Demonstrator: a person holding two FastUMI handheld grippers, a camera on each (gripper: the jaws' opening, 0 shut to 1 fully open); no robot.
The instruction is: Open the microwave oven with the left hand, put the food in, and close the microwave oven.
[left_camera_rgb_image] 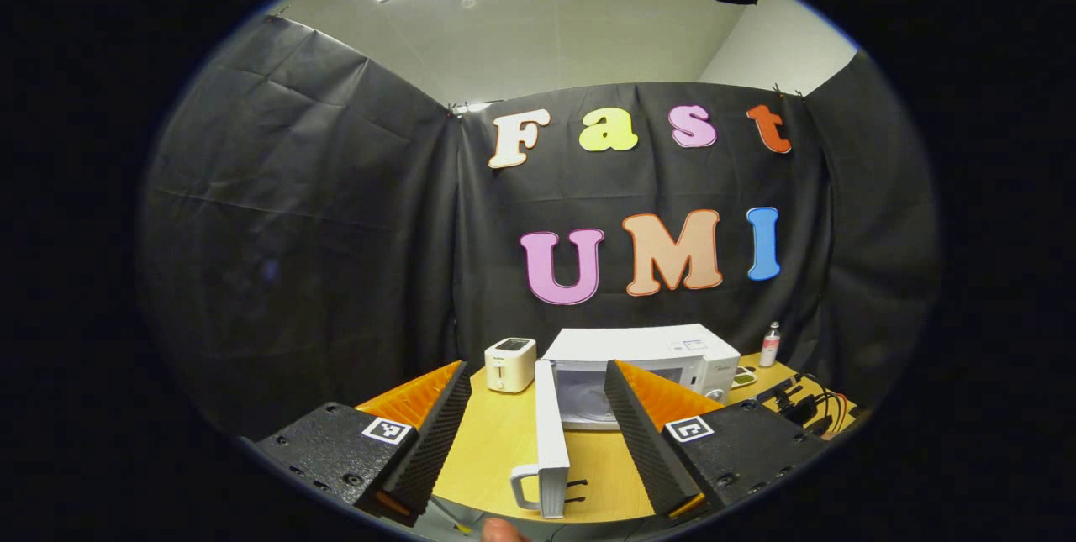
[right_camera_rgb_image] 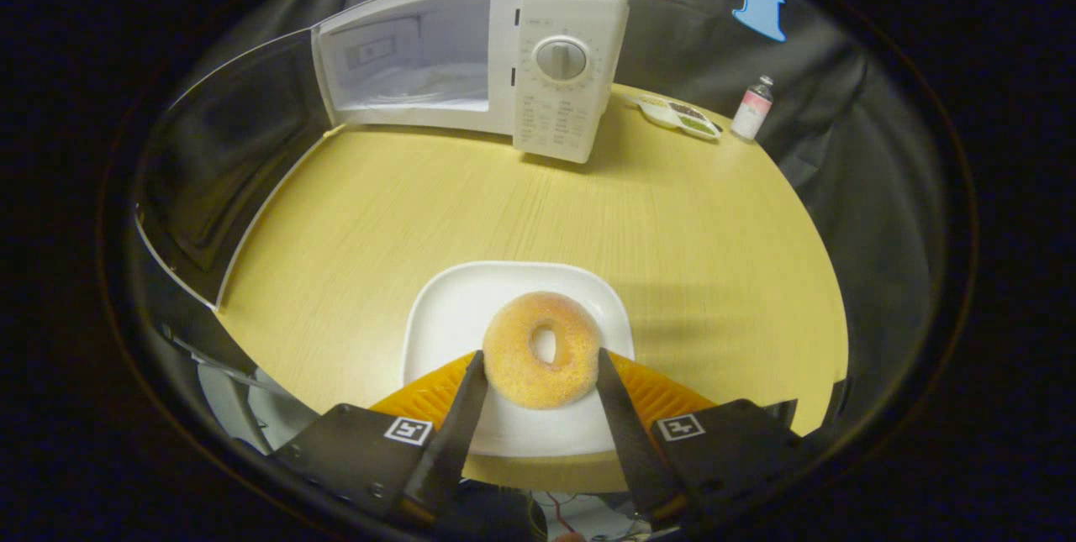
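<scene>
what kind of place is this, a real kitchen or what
Probably a staged recording booth, not a real kitchen: black cloth hangs as walls around a single wooden table, which holds a microwave with its door open, a toaster and a doughnut on a white plate.

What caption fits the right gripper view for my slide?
Right gripper closed around a sugared ring doughnut on a white square plate, facing the open white microwave oven.
</scene>
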